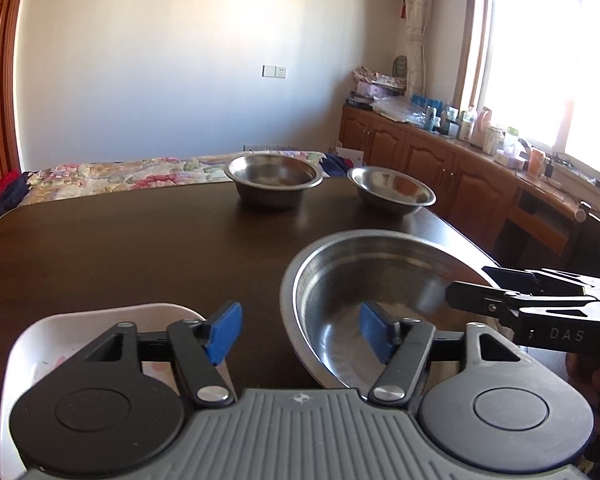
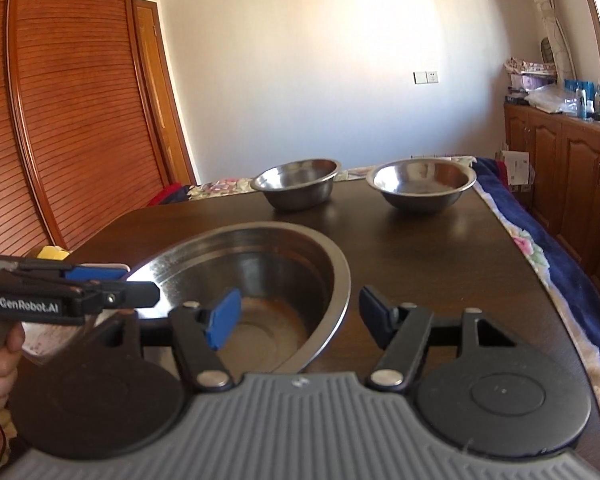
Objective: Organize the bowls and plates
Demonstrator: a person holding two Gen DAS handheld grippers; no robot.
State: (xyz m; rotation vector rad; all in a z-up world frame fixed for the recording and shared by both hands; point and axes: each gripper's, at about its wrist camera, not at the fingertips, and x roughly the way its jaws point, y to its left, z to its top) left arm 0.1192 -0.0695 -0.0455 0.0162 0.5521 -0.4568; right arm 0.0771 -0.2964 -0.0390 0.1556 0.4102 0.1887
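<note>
Both grippers' fingers (image 1: 224, 330) apart, empty.

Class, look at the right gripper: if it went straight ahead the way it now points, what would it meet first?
Most likely the near rim of the large steel basin: the right gripper stands with open jaws astride that rim, one inside the basin, one outside. Depth is hard to judge in this fisheye view.

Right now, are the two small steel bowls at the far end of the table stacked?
No: the two small steel bowls stand side by side, apart, on the dark wooden table.
</note>
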